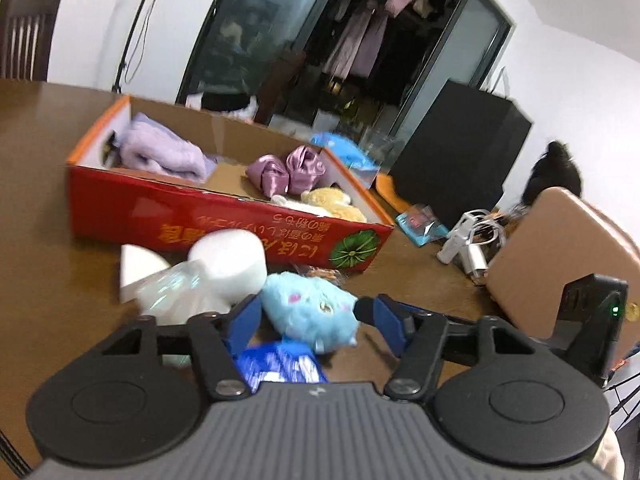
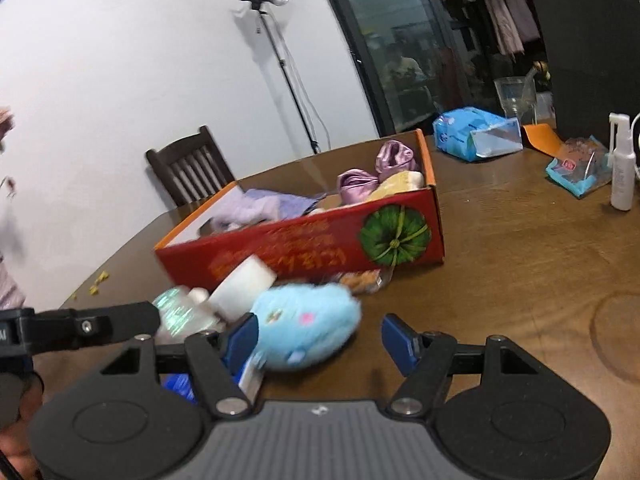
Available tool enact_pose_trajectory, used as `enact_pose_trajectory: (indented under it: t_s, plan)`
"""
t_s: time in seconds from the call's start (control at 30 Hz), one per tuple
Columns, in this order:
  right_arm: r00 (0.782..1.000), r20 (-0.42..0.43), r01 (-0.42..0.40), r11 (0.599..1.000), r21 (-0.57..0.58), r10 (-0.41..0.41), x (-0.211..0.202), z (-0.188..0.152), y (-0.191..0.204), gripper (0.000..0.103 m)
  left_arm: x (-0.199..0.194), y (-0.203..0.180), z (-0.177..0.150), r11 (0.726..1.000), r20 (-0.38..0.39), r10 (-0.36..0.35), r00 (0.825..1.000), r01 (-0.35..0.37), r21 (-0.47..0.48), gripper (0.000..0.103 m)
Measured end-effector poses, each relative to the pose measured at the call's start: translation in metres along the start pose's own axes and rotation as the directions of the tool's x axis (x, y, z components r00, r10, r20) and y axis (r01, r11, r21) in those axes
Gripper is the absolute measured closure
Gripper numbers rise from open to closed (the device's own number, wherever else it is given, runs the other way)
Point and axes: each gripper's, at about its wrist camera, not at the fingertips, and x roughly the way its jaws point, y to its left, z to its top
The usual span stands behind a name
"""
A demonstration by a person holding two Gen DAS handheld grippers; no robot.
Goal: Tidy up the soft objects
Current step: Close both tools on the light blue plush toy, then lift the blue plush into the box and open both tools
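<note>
Right now the left gripper [image 1: 308, 316] hangs low over the brown wooden table [image 2: 520, 272], its blue-padded fingers spread wide on either side of a fluffy light-blue plush toy [image 1: 310, 306] with pink cheek spots. The pads sit just beside the fur; I cannot tell whether they touch it. The right gripper [image 2: 316, 338] is level with it, jaws released, the same plush [image 2: 306, 326] lying against its left pad with open table before the right one.

Under the toy lies one blue printed packet [image 1: 280, 362]. Just beyond are two white foam pieces, a round block [image 1: 230, 266] and a wedge [image 1: 138, 270], plus one clear iridescent wrapper [image 1: 176, 292].

Behind them stands one long red cardboard box with an orange rim [image 1: 224, 220], a green pumpkin printed on its side beside orange Asian lettering too blurred to read. Inside I count one folded lilac fleece cloth [image 1: 162, 152], one shiny pink satin bundle [image 1: 288, 170] and one cream-yellow plush [image 1: 334, 202].

Farther off sit one blue tissue pack [image 2: 476, 132], one small blue-edged snack bag [image 2: 578, 170], one white spray bottle [image 2: 622, 164] and a dark wooden chair [image 2: 192, 168].
</note>
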Motion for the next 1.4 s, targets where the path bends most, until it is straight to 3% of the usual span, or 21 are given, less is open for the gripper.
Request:
enact_pose_trajectory:
  t_s: [0.07,0.17,0.23,0.3,0.37,0.53,0.7,0.83,0.9,1.0,1.1,1.23,1.33,1.4]
  plan:
    - [1.000,-0.011,-0.018,0.999,0.033,0.018,0.013,0.008,-0.008,0.039,0.026,0.003,0.008,0.999,-0.059,0.024,0.998,-0.026,-0.031,0.050]
    - [0.998,-0.034,-0.048,0.996,0.072,0.050,0.031,0.014,-0.017,0.040,0.051,0.012,0.010,0.995,-0.121,0.006,0.993,-0.018,-0.101,0.051]
    - [0.996,-0.059,-0.066,0.993,0.098,0.072,0.041,0.014,-0.022,0.047,0.059,0.017,0.009,0.991,-0.145,-0.009,0.989,-0.011,-0.136,0.053]
    - [0.991,-0.074,-0.102,0.987,0.126,0.111,0.047,0.013,-0.028,0.063,0.064,0.019,0.009,0.987,-0.155,-0.020,0.988,-0.005,-0.161,0.054]
    - [0.987,-0.077,-0.129,0.979,0.155,0.142,0.047,0.012,-0.032,0.064,0.063,0.015,0.010,0.986,-0.147,-0.021,0.989,-0.003,-0.164,0.055]
    - [0.984,-0.040,-0.164,0.977,0.135,0.171,0.015,0.014,-0.034,0.064,0.040,-0.017,0.013,0.992,-0.105,-0.057,0.993,0.044,-0.118,0.055]
    - [0.989,-0.026,-0.142,0.985,0.101,0.145,-0.033,0.003,-0.036,0.064,0.026,-0.043,-0.012,0.992,-0.148,-0.098,0.984,0.084,-0.095,0.055]
    - [0.984,-0.102,-0.139,0.986,0.088,0.148,-0.054,-0.021,-0.037,0.066,0.017,-0.048,-0.040,0.997,-0.148,-0.052,0.988,0.042,-0.070,0.047]
    - [0.970,-0.136,-0.191,0.978,0.079,0.201,-0.061,-0.031,-0.037,0.065,0.011,-0.045,-0.049,0.998,-0.127,0.009,0.992,-0.017,-0.058,0.045]
    - [0.954,-0.145,-0.259,0.964,0.052,0.264,-0.074,-0.036,-0.035,0.063,-0.009,-0.039,-0.054,0.997,-0.094,0.009,0.996,-0.016,-0.075,0.040]
    - [0.965,-0.108,-0.233,0.971,0.060,0.239,-0.077,-0.031,-0.043,0.060,-0.020,-0.038,-0.055,0.998,-0.075,0.016,0.997,-0.021,-0.067,0.038]
    - [0.979,-0.099,-0.172,0.982,0.082,0.180,-0.063,-0.028,-0.053,0.060,-0.015,-0.037,-0.061,0.995,-0.109,0.012,0.994,-0.022,-0.099,0.039]
    - [0.977,-0.097,-0.182,0.978,0.102,0.192,-0.056,-0.028,-0.055,0.060,-0.005,-0.037,-0.065,0.994,-0.126,-0.008,0.992,-0.006,-0.111,0.051]
    - [0.975,-0.101,-0.188,0.976,0.109,0.199,-0.052,-0.032,-0.052,0.059,0.003,-0.037,-0.067,0.993,-0.149,-0.027,0.988,0.009,-0.119,0.066]
